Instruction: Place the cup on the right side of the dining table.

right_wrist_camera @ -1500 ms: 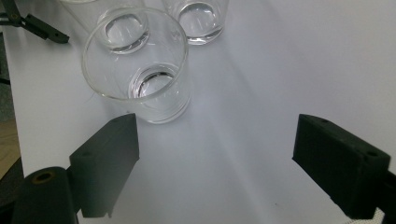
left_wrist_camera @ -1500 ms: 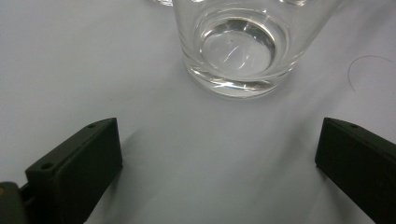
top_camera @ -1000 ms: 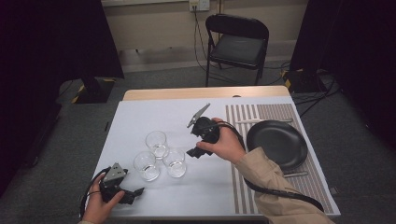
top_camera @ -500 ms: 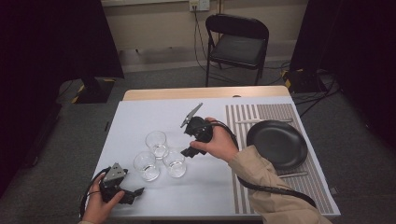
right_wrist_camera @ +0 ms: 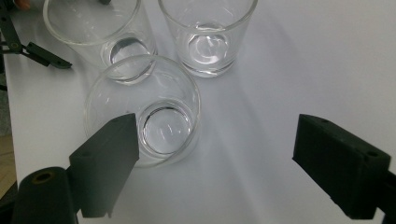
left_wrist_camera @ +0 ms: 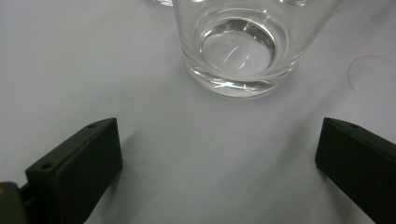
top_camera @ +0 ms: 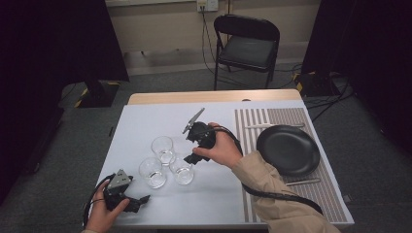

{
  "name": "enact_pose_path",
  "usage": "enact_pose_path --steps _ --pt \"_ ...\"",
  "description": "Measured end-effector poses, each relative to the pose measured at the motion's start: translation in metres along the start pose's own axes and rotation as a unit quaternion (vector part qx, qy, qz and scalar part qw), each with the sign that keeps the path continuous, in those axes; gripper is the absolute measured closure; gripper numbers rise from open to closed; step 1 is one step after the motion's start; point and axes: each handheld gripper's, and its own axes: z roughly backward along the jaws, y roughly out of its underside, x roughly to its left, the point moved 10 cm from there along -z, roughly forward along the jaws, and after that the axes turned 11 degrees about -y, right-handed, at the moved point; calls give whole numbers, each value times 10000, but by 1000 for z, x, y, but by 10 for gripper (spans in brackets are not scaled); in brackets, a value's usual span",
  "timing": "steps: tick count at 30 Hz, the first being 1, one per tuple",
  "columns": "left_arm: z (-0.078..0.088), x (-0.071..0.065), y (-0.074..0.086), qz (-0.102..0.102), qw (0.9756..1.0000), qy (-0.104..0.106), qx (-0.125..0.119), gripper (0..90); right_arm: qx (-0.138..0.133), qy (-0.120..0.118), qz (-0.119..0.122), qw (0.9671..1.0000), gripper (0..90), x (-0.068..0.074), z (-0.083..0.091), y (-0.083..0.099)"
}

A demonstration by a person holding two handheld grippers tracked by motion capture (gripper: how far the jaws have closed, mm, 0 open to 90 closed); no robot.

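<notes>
Left gripper (top_camera: pixel 138 200), matte black, jaws spread wide, rests low on the smooth white table (top_camera: pixel 145 126) near its front edge. Ahead of it stand three clear round glass tumblers (top_camera: pixel 166 161) with thick bases, clustered close together at table centre. Right gripper (top_camera: pixel 194 154), jaws likewise wide apart, hovers just beside the nearest tumbler (right_wrist_camera: pixel 149 112). Farther right, a round black plate (top_camera: pixel 288 149) lies on a striped grey placemat (top_camera: pixel 272 119)

Near glass (left_wrist_camera: pixel 240 44) rim cut off, cutlery (top_camera: pixel 303 182) too small to identify
</notes>
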Motion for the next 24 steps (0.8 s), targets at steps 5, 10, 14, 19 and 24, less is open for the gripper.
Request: enact_pose_path --steps 5,10,14,19,24 --pt "0 0 0 -2 10000 0 1 0 -2 -22 12 10000 133 0 -6 -3" --pt "0 0 0 -2 10000 0 1 0 28 -25 8 10000 133 1 -10 -4" --pt "0 0 0 -2 10000 0 2 0 84 -34 24 10000 133 2 -16 -5" --pt "0 0 0 0 10000 2 0 0 141 -65 38 9999 133 3 -21 -5" --pt "0 0 0 0 10000 2 1 0 153 -56 50 9999 133 3 -26 -5"
